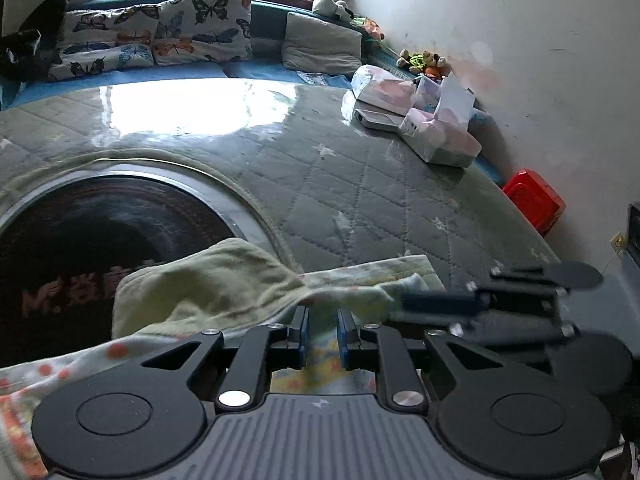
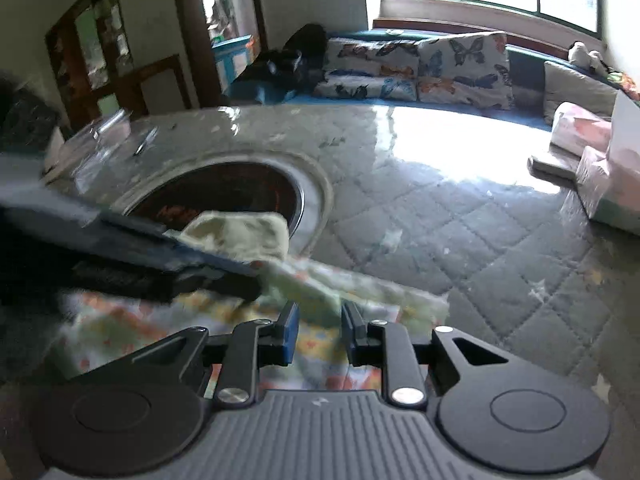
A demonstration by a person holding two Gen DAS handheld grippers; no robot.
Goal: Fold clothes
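Printed cotton garment point(image 1: 352, 280) lies at the quilted bed's point(image 1: 360, 184) six-o'clock edge, both the left gripper point(image 1: 322, 322) and right gripper point(image 2: 318, 326) poised over it, fingers spread, seemingly ready to pinch a fold.

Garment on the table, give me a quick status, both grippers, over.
Left gripper and right gripper both open, low over the floral garment. Garment rumpled, pale lining flopped up. Boxes well clear.
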